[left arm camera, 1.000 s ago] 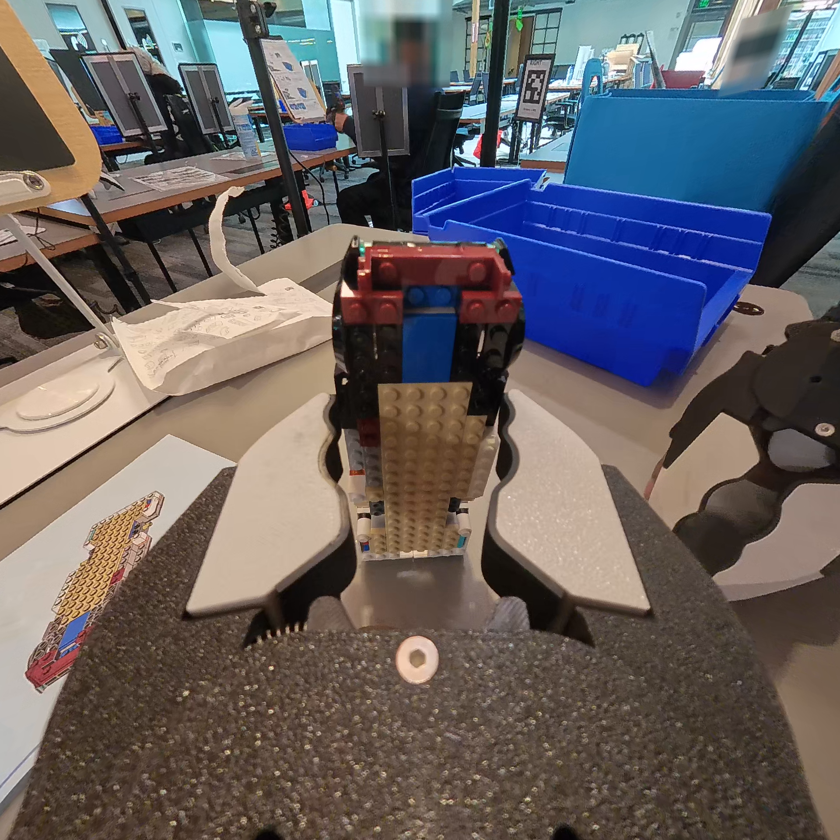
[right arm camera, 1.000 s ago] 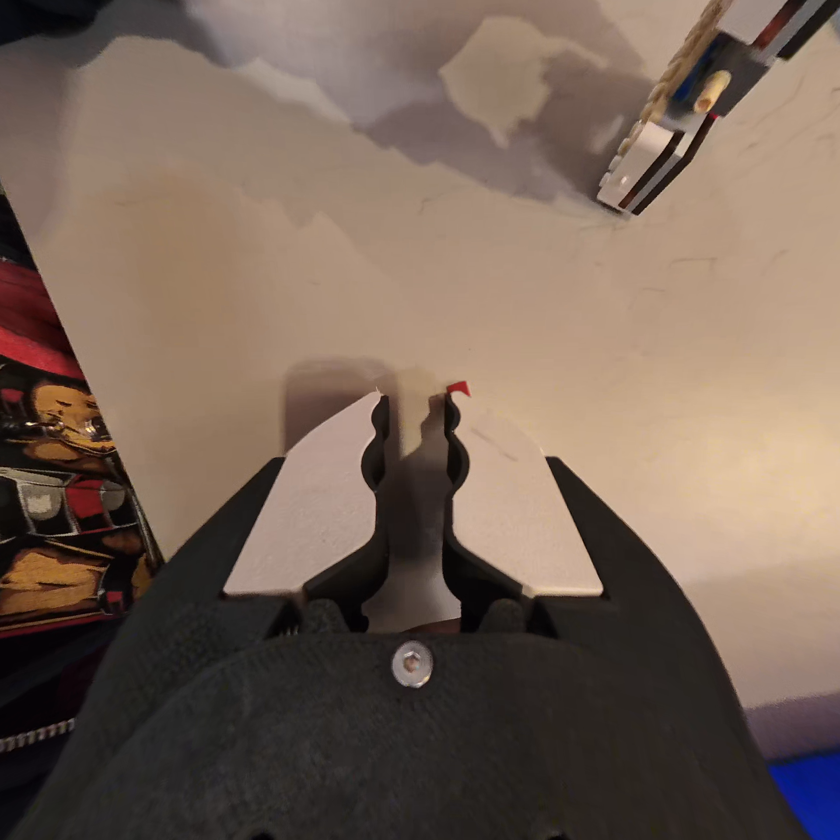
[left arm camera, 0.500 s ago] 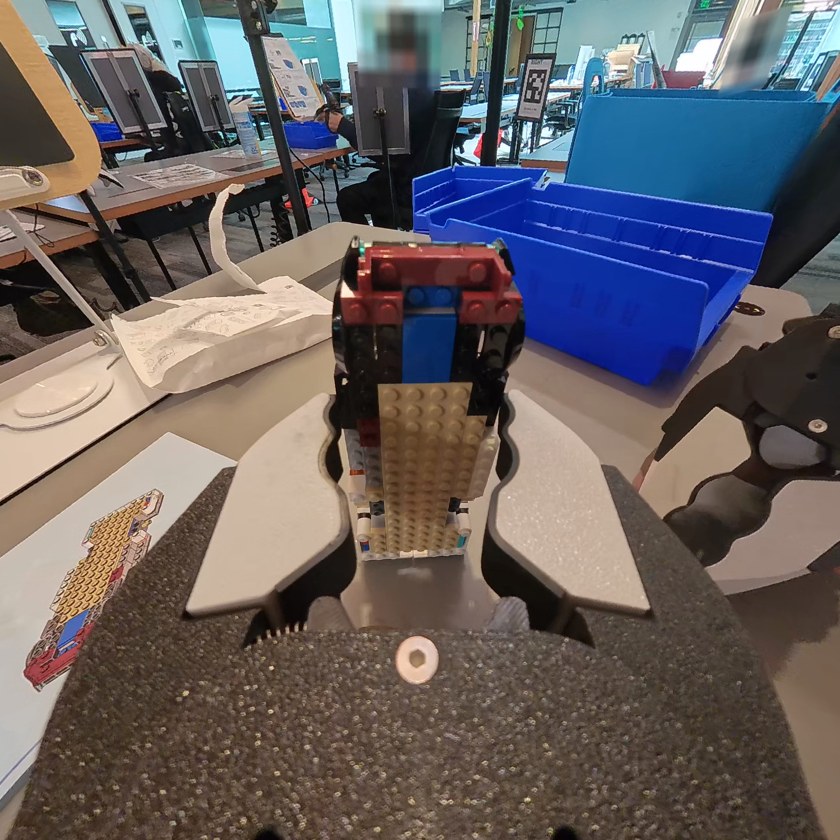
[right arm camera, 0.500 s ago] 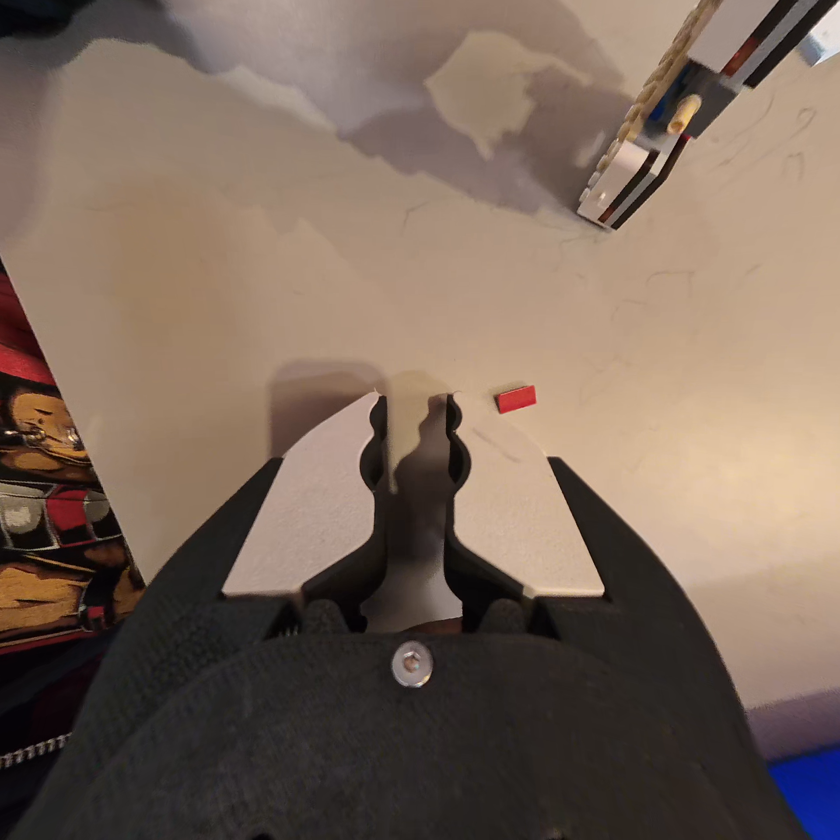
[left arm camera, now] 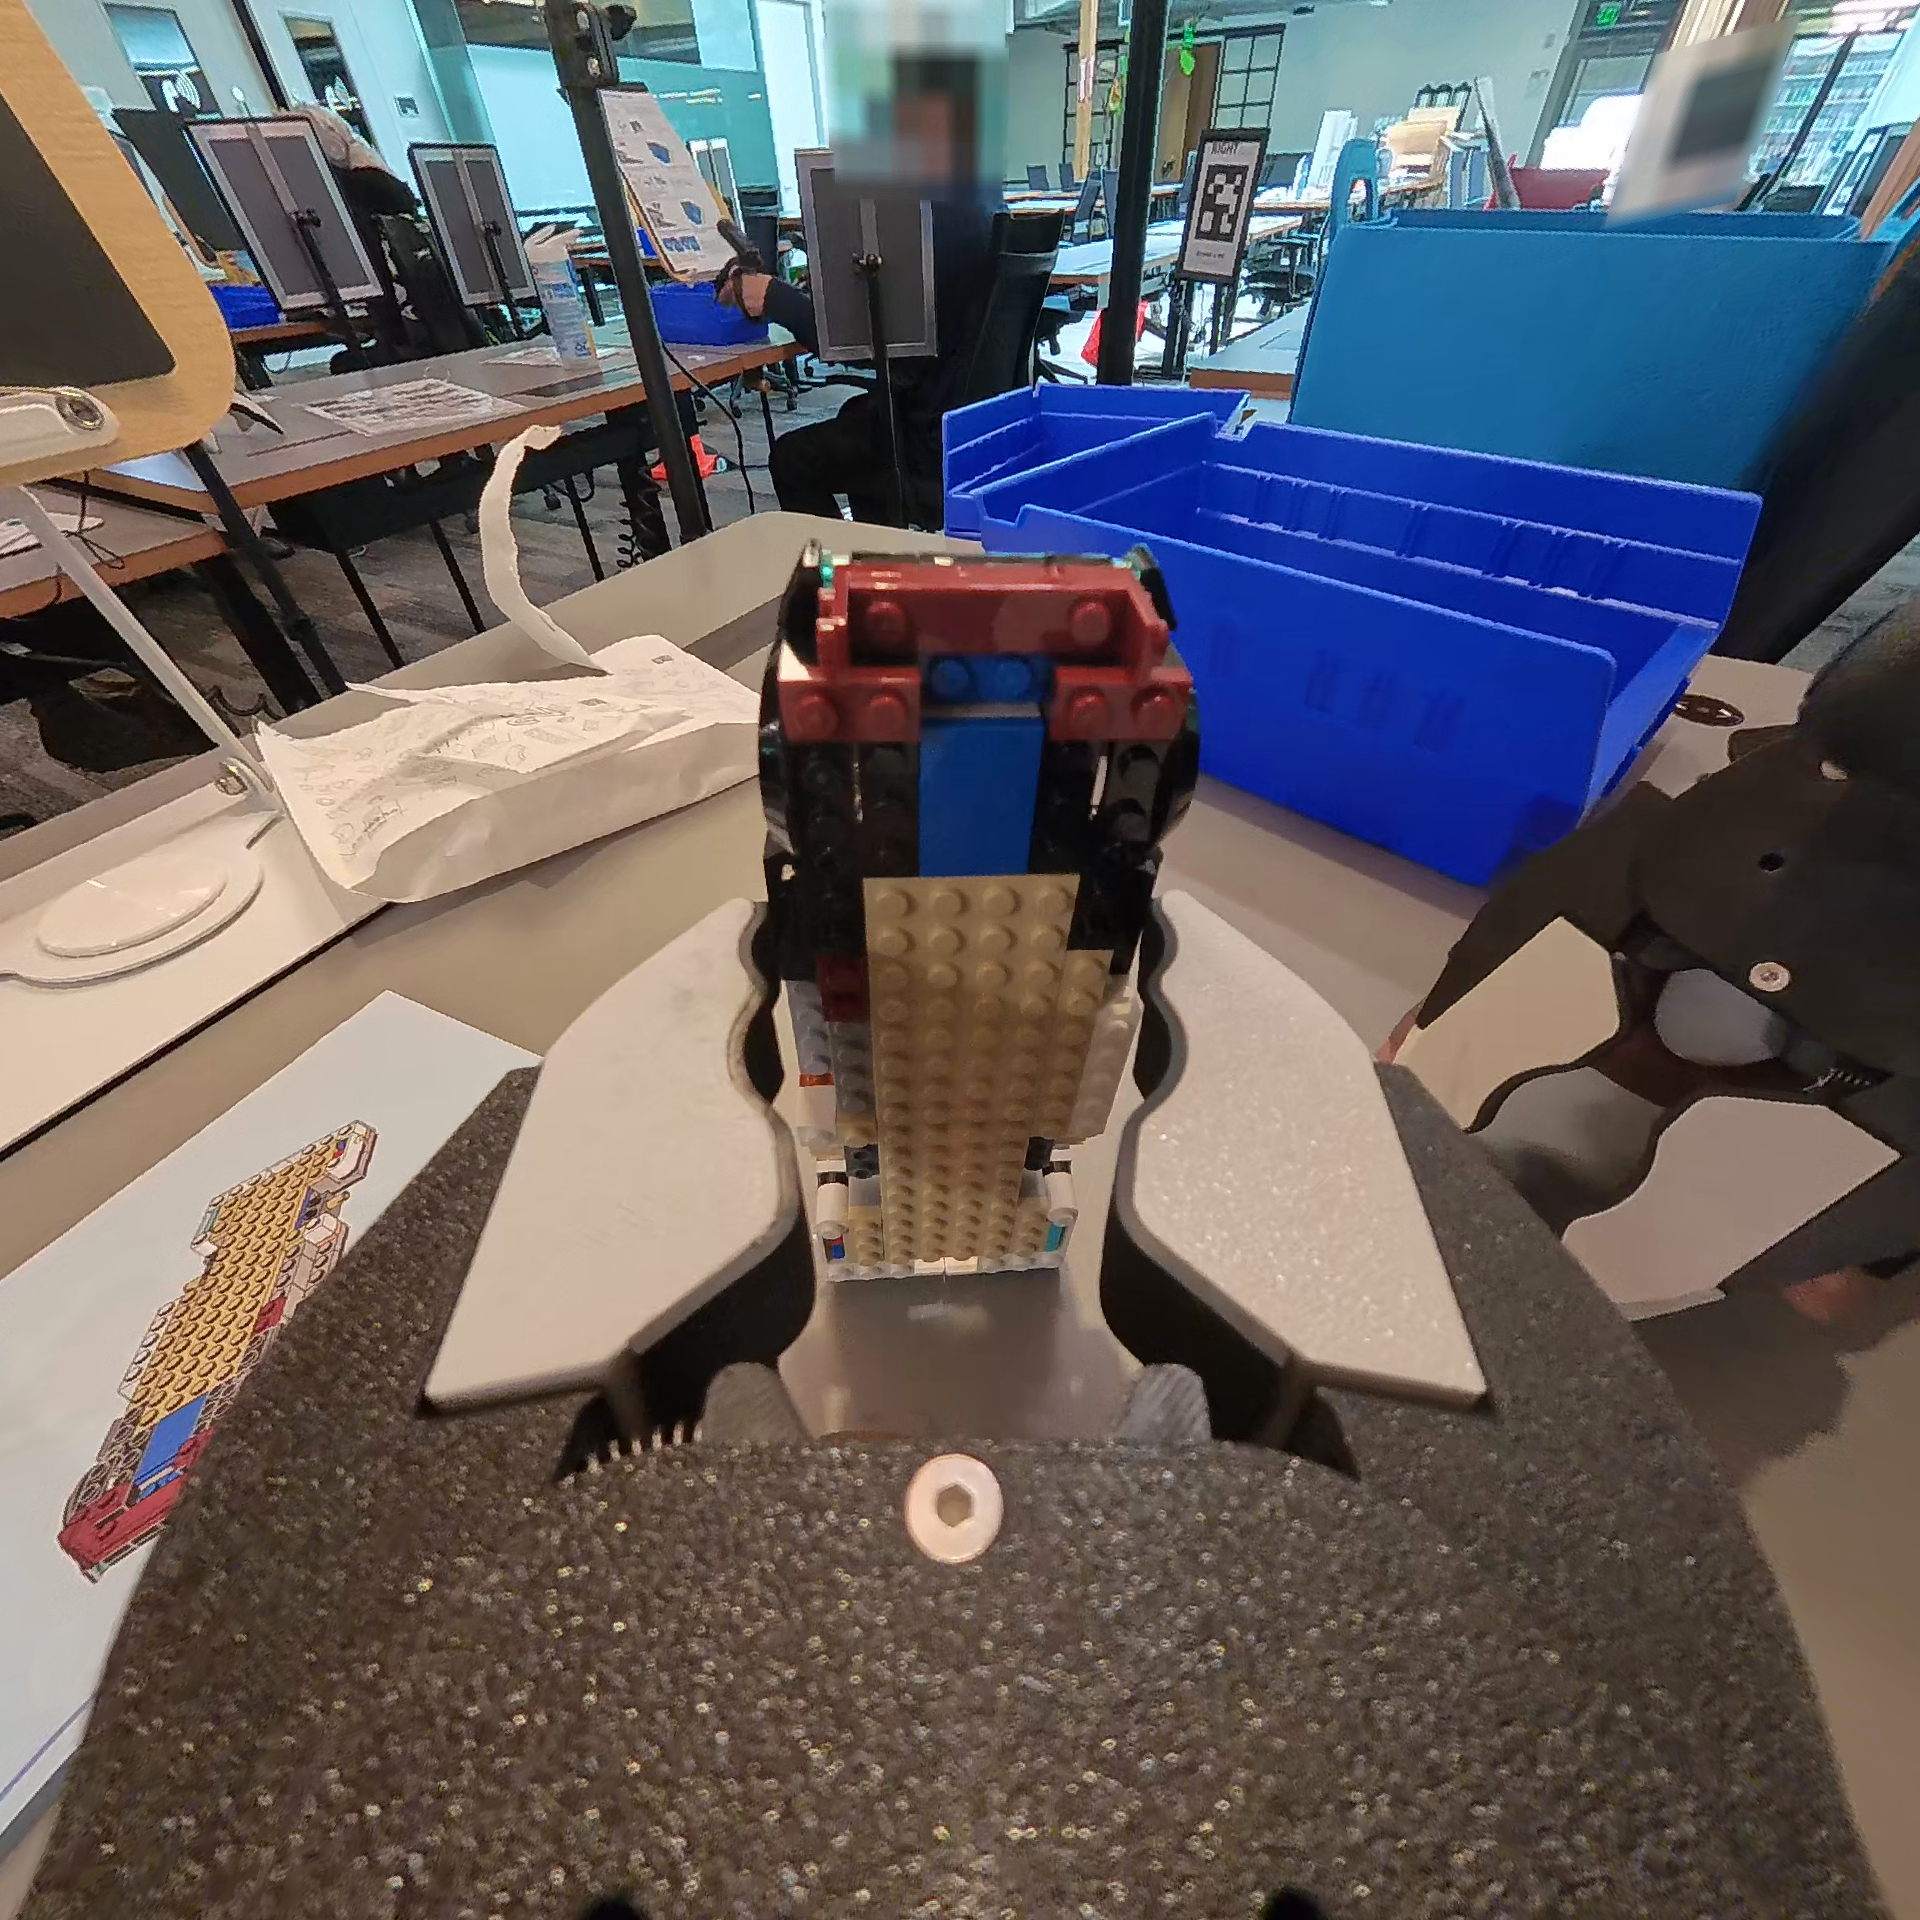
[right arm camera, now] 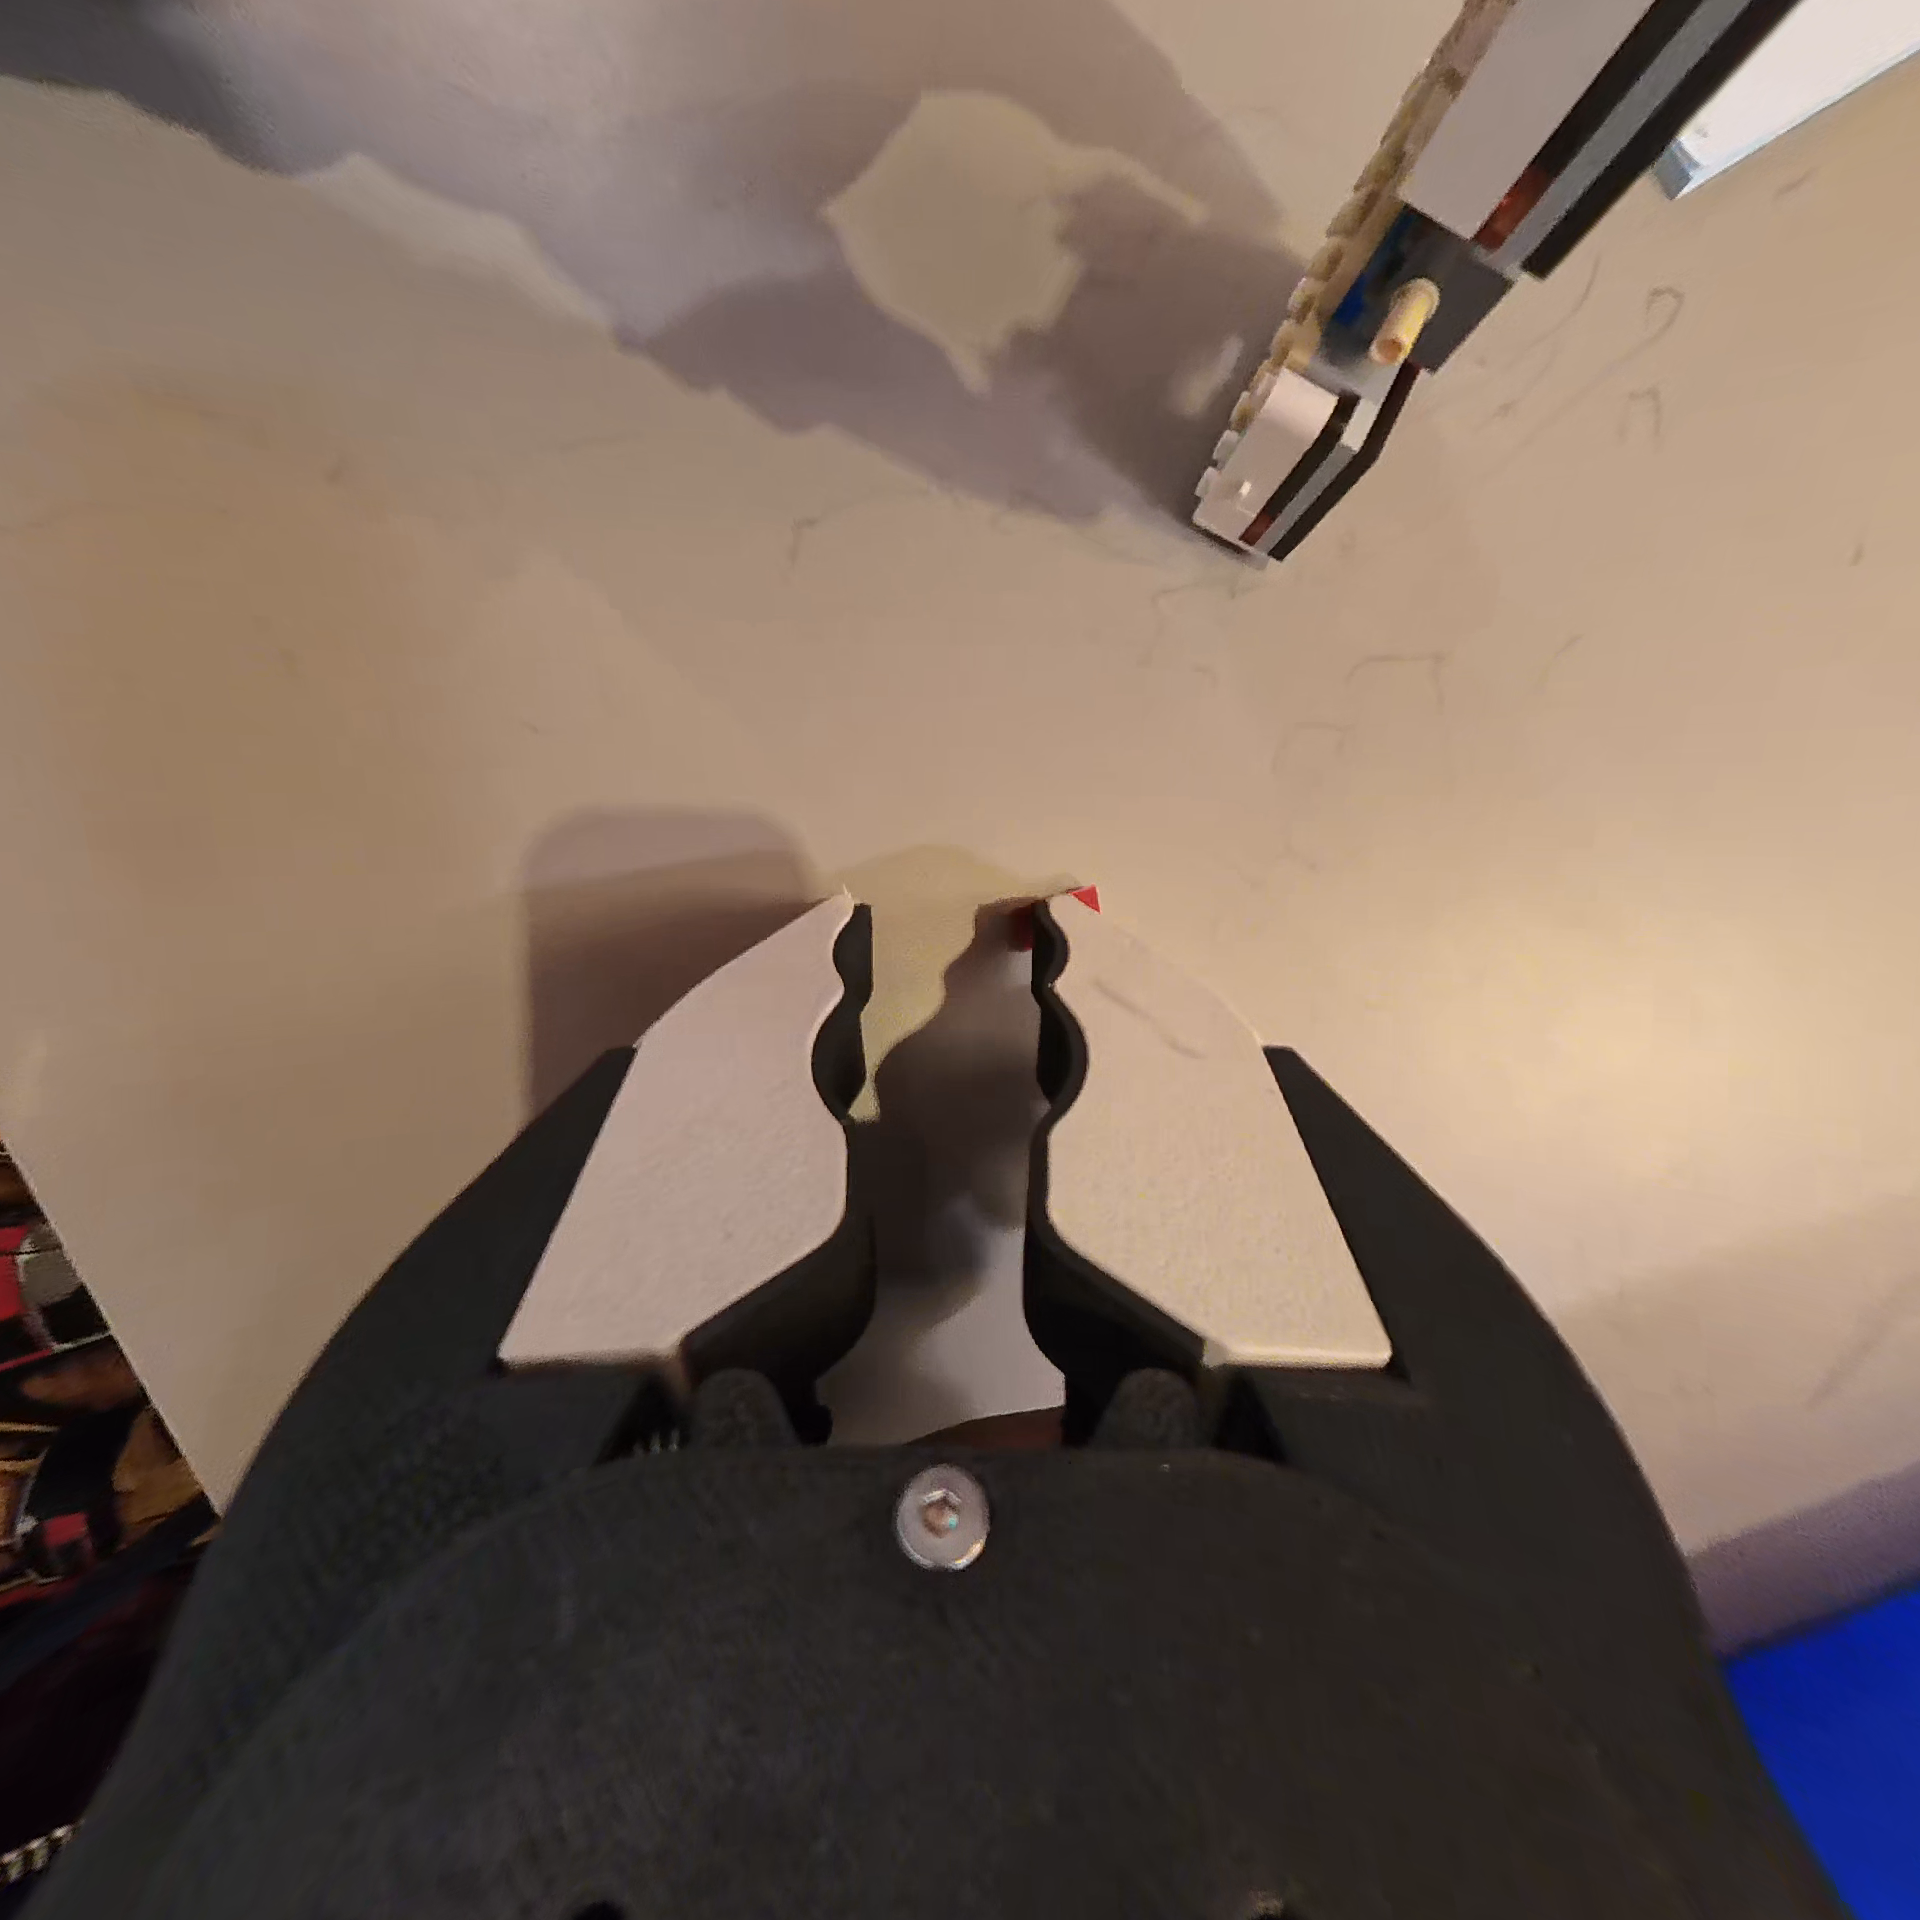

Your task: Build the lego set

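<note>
over the grey table (left arm camera: 582,935), left tool (left arm camera: 951,997) grips an upright brick model (left arm camera: 971,935); right tool (right arm camera: 945,925) open.

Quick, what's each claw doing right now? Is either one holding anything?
Left claw: closed on the brick model, holding it upright.
Right claw: open, holding nothing; a small red piece lies at one fingertip.

The right gripper (right arm camera: 951,920) widened the gap between its fingers. The small red piece (right arm camera: 1088,899), which half a second earlier lay in full view on the beige tabletop (right arm camera: 416,623) just right of the right fingertip, became mostly hidden under that fingertip, with only a corner showing. The brick model (right arm camera: 1340,384) shifted toward the far-right corner of the right wrist view.
</note>
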Demonstrator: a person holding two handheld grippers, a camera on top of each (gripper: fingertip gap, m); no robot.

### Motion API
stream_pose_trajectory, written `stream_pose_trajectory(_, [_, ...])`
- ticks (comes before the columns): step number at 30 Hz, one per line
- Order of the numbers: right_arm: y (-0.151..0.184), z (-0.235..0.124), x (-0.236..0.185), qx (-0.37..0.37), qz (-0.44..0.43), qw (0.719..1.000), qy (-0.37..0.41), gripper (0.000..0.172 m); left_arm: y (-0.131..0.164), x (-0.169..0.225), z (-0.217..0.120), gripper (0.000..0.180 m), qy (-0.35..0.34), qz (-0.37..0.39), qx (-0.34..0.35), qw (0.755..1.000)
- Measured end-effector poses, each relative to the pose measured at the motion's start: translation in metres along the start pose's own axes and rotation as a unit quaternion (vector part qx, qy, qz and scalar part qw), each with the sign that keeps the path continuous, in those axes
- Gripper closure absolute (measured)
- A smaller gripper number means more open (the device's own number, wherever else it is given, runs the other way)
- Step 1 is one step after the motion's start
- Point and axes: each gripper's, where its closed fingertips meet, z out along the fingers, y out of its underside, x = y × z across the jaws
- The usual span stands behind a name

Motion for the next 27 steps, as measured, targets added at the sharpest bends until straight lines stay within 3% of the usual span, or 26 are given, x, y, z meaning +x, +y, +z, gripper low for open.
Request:
stream_pose_trajectory(15, [-0.006,0.006,-0.003,-0.002,0.014,0.999,-0.034,0.143,-0.005,0.000,-0.003,0.114,-0.002,0.001,0.006,1.000])
stream_pose_trajectory(20, [-0.016,-0.003,0.002,0.037,0.040,0.998,-0.032,0.140,-0.005,-0.001,-0.003,0.114,-0.003,0.000,0.007,1.000])
stream_pose_trajectory(27, [0.001,0.003,0.004,0.002,0.038,0.999,-0.034,0.139,-0.006,0.000,-0.004,0.114,-0.002,0.001,0.008,1.000])
